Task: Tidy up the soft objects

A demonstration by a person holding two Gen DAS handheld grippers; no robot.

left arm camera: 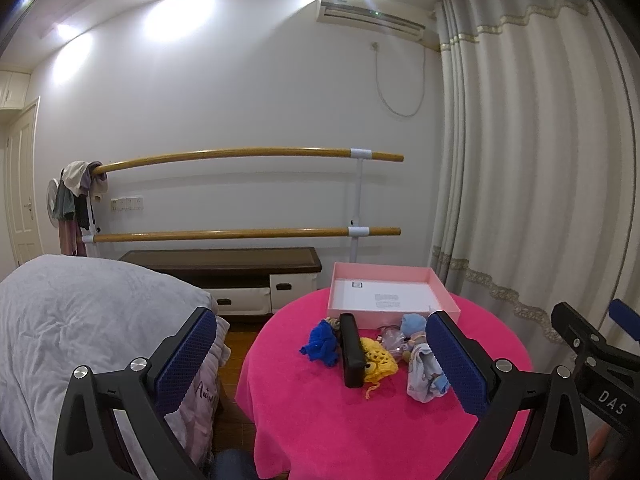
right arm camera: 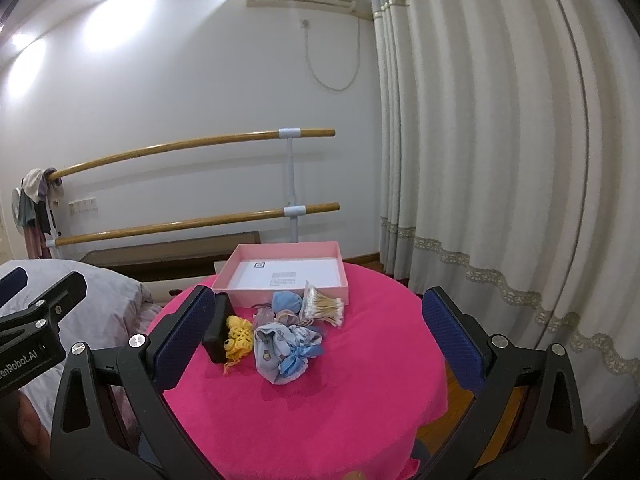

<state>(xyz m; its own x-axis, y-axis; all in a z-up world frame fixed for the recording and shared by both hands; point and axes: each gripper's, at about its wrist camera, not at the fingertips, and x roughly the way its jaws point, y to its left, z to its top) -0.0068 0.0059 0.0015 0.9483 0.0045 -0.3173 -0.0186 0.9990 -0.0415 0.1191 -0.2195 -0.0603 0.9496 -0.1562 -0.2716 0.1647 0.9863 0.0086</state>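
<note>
Left wrist view: the left gripper [left arm camera: 320, 360] hovers level over the pink table [left arm camera: 320, 432], jaws wide, holding nothing. Between its fingers lie the soft objects [left arm camera: 376, 356]; the pink box [left arm camera: 394, 294] at 12 o'clock holds only paper.

Right wrist view: the right gripper [right arm camera: 316, 336], equally wide and unloaded, frames the pile, printed pouch [right arm camera: 286, 350] central.

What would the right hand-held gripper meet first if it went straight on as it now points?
Probably the pale blue drawstring pouch on the pink tablecloth, lying between its open fingers; depth is uncertain.
</note>
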